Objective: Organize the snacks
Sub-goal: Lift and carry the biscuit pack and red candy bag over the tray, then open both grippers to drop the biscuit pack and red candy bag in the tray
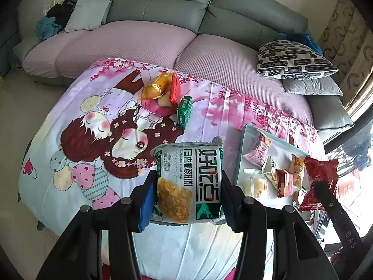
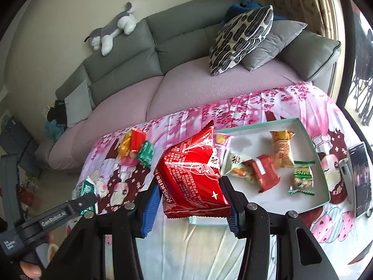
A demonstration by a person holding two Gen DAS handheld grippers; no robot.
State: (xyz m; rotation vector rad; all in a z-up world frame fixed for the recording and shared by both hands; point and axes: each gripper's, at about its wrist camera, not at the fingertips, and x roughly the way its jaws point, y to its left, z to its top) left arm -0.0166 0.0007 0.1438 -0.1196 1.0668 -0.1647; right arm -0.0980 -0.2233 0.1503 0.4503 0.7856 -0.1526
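Tray (image 2: 324,200): several snacks in. Left claw (image 1: 186,186) grips green-white packet (image 1: 188,182); right claw (image 2: 192,193) grips red packet (image 2: 193,172). Three packets (image 1: 163,93) left on desk.

The left tool (image 1: 187,186) tilts steeply downward, its 2 blue-padded fingers (image 1: 146,204) partly closed and clamping a packet between them. The right tool (image 2: 192,196) angles down less steeply, its pads gripping a packet likewise. A fingertip (image 2: 30,269) shows at the left tool's handle.
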